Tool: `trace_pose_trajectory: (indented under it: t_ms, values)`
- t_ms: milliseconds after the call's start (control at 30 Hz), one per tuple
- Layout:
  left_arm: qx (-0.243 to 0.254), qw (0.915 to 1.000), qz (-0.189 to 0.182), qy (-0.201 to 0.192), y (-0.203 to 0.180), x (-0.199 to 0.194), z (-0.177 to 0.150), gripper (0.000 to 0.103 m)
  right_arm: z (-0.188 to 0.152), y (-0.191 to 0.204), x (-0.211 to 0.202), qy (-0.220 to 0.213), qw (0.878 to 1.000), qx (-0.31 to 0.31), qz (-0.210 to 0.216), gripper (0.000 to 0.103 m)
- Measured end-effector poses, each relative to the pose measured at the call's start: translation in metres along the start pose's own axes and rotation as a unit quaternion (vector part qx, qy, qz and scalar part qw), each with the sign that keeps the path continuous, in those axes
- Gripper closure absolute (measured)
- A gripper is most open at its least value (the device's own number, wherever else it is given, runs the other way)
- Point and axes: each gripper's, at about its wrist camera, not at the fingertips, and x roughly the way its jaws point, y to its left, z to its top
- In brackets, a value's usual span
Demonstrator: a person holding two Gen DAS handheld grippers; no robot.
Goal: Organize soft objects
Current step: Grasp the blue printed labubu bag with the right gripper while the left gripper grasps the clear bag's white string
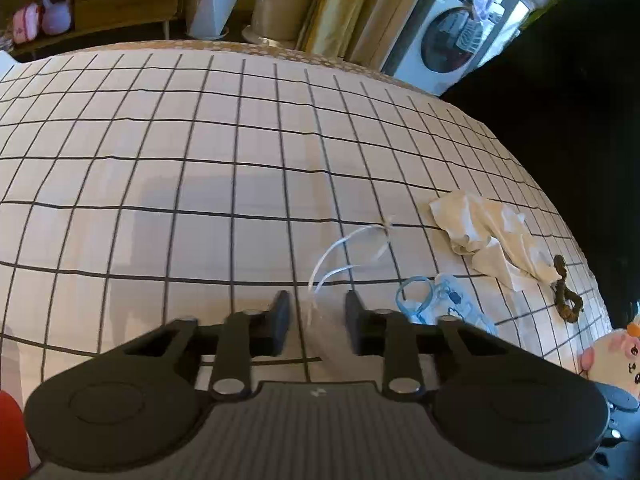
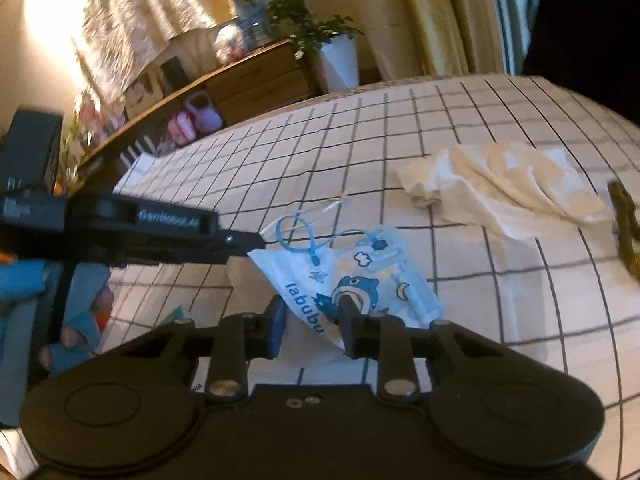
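Edges: The bed (image 1: pixel 200 140) is covered by a white sheet ruled with a dark grid. Its far edge curves off toward the furniture, and its right edge drops into dark shadow.
Open room: The left and middle of the sheet are left bare. All the soft things are gathered toward the right edge.
Count: One printed mask (image 2: pixel 360 276), one cream cloth (image 1: pixel 488 236), one brown hair tie (image 1: pixel 564 292), one plush toy (image 1: pixel 616 352) and one bunch of white strings (image 1: pixel 344 248) are seen.
Task's thing: The printed mask lies flat on the sheet, near the cream cloth, between the two tools.
Left tool (image 1: pixel 318 316): The fingers are held slightly apart. The white strings and a pale film lie in the gap, and the pads are not seen pressing on them.
Right tool (image 2: pixel 312 320): The fingers are held part open. The mask's near edge is caught between them but is not visibly pinched.
Materials: The mask is thin and pleated, printed with blue cartoon figures, and has blue cord loops. The cloth is crumpled and soft. The hair tie is twisted and ruffled. The toy is rounded pink and cream plush, cut off by the frame.
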Motion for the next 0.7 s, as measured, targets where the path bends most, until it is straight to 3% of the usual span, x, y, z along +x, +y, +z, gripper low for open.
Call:
trace_pose_trajectory:
  t_ms: [133,400,567,700]
  values:
    - [0.025,0.9997,-0.001,-0.008,-0.011,-0.004,-0.004,0.093,0.0,-0.007,-0.004,-0.006,1.0,0.013,-0.007,0.077]
    - [0.061,0.998,-0.005,-0.019,-0.017,-0.018,-0.008,0.098,0.004,-0.011,-0.018,-0.029,0.999,0.022,-0.014,0.09]
    - [0.058,0.998,-0.001,-0.026,-0.009,-0.03,-0.007,0.099,0.003,-0.011,-0.033,-0.035,0.999,0.005,-0.022,0.101]
    - [0.051,0.998,-0.008,-0.036,-0.003,-0.05,-0.005,0.099,0.001,-0.007,-0.042,-0.034,0.999,-0.003,-0.035,0.102]
